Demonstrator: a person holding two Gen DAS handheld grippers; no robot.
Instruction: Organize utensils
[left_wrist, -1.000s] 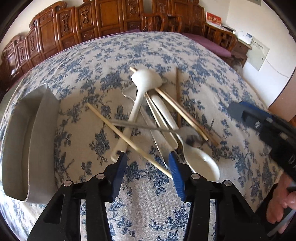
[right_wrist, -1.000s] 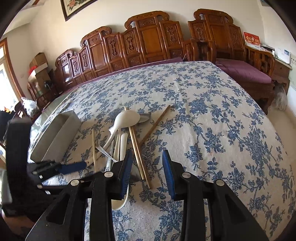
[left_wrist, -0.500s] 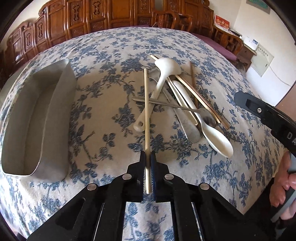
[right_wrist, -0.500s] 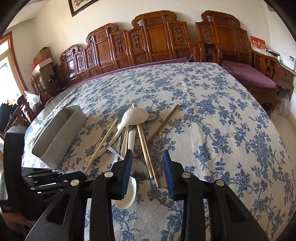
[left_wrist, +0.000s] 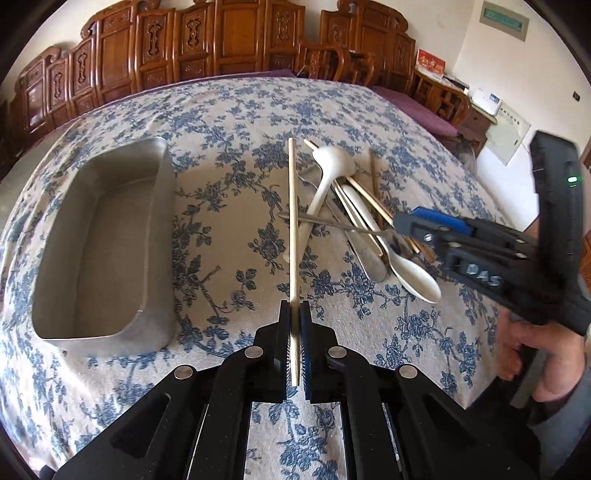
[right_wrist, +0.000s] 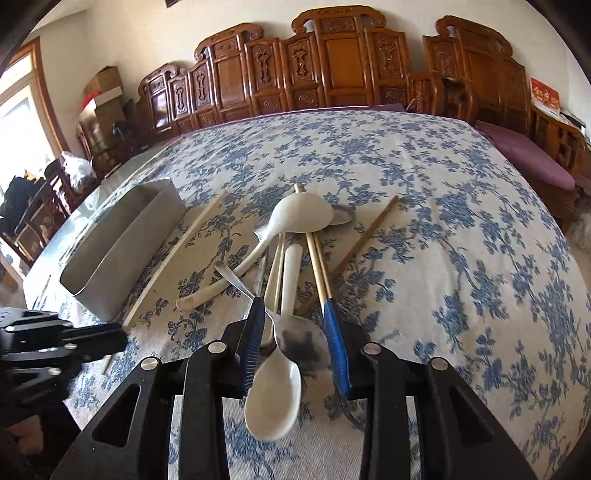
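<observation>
The left gripper (left_wrist: 294, 334) had its jaws clamped on a pale chopstick (left_wrist: 292, 221), a pickup apparently underway; next it needed carrying to the metal tray (left_wrist: 155, 236) at frame left. The right gripper (right_wrist: 295, 347) had its jaws apart over the spoons (right_wrist: 273, 398).

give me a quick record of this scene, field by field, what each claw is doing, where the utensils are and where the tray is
left claw: shut on pale chopstick
right claw: open, straddling metal spoon bowl
pile: white spoons, chopsticks, metal utensils crossed on floral tablecloth
metal tray: left of pile, no utensils seen inside
</observation>
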